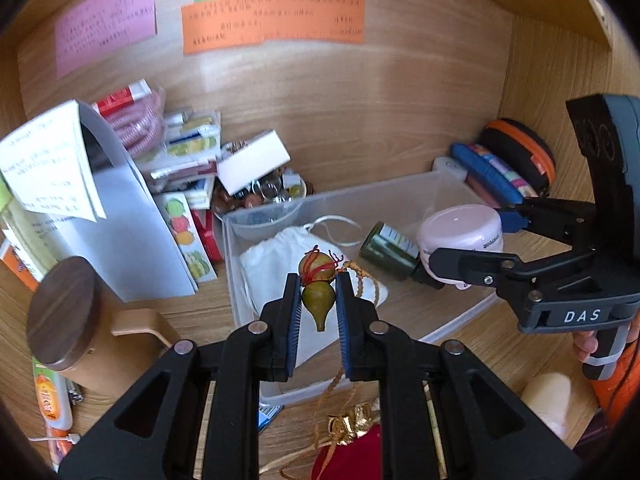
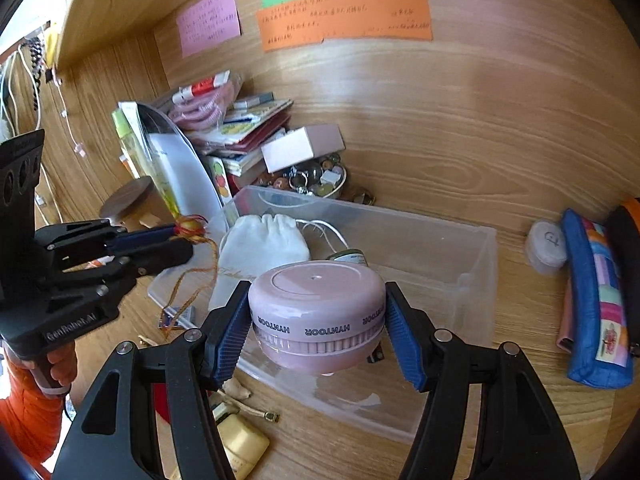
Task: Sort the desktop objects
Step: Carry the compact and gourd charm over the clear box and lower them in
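Note:
My left gripper is shut on a small green-brown gourd charm with red thread and a gold cord, held above the left end of the clear plastic bin. My right gripper is shut on a pink round HYNTOOR device, held over the bin's front edge. In the bin lie a white drawstring pouch and a dark green jar on its side. The right gripper shows in the left wrist view, the left gripper in the right wrist view.
A pile of booklets, packets and a white box stands behind the bin at left, with a bowl of trinkets. A wooden-lidded holder is at left. A blue pencil case and a small white pot lie right. A red pouch is near.

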Demonstrator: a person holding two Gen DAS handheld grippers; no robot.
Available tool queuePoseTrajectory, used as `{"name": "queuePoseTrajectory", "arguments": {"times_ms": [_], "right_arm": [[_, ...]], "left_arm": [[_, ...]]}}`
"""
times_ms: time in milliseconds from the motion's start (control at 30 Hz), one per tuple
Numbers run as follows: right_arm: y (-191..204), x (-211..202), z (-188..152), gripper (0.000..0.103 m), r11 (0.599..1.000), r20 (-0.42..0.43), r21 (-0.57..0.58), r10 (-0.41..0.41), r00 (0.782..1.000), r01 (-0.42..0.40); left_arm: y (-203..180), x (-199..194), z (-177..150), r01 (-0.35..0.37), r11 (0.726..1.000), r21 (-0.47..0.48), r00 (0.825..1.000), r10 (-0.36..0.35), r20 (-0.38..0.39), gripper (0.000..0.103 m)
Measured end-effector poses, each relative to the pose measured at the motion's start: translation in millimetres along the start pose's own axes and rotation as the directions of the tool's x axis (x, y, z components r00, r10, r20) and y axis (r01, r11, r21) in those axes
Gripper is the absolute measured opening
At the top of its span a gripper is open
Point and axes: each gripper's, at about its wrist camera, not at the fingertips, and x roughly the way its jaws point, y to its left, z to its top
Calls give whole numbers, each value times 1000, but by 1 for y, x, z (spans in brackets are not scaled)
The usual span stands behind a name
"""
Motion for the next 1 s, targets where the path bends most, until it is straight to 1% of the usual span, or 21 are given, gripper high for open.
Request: {"name": "queuePoseTrajectory", "arguments": {"times_ms": [267, 400, 467, 567, 667, 800, 1000], "right_arm": [[5, 29, -3, 60, 1000, -59, -14, 6, 998, -7], [2, 30, -3, 60, 1000, -61, -6, 13, 998, -13], [1, 35, -3, 60, 1000, -81, -6, 17, 997, -18], [1, 41, -1, 60, 999, -116, 3, 40, 992, -40], [0, 45, 0, 60, 1000, -133, 1, 31, 991, -31], [-1, 52, -1, 60, 999, -172, 7, 40, 984, -40], [-1, 58, -3, 61, 999, -181, 7, 43, 982, -43]], "left_arm": [[8, 22, -6, 4, 1000, -15, 999, -5, -32, 16], [9, 30, -8, 17, 1000, -15, 999, -18, -50, 16], [9, 35, -9, 20, 1000, -15, 998, -21, -60, 16], [11, 36, -11, 24, 1000, -19, 997, -25, -67, 16], [11, 36, -13, 29, 999, -18, 997, -30, -72, 16], [8, 39, -14, 28, 1000, -2, 997, -28, -76, 16], [7, 40, -15, 20, 1000, 8, 998, -19, -68, 16]]}}
